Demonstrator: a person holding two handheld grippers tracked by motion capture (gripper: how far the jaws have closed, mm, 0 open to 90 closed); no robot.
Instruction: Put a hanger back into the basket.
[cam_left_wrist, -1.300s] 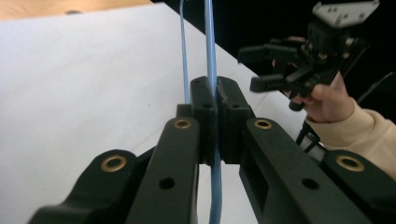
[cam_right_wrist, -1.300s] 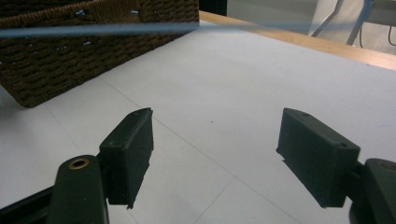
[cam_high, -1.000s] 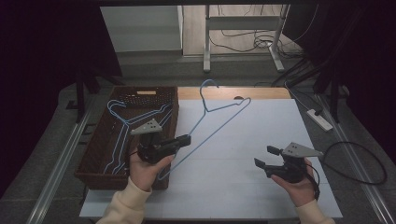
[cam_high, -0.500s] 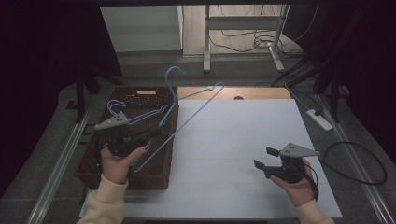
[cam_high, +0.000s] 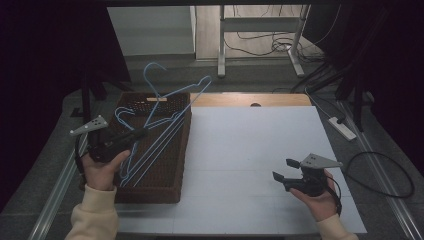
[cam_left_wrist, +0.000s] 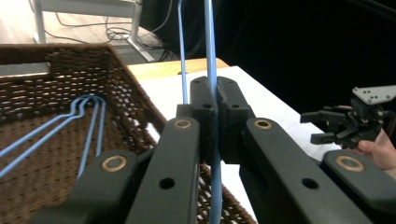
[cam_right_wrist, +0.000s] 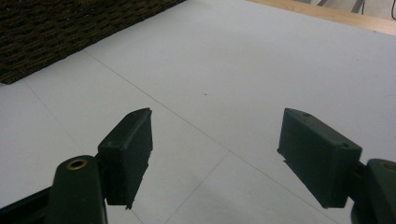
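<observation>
Left tool (cam_high: 131, 136) is clamped on a blue hanger (cam_high: 172, 107), held tilted above the basket (cam_high: 150, 192) at the counter's (cam_high: 250, 150) left edge. More hangers (cam_high: 127, 117) lie inside the basket. Right tool (cam_high: 285, 170) hovers open and empty near the right front corner, well apart.
</observation>
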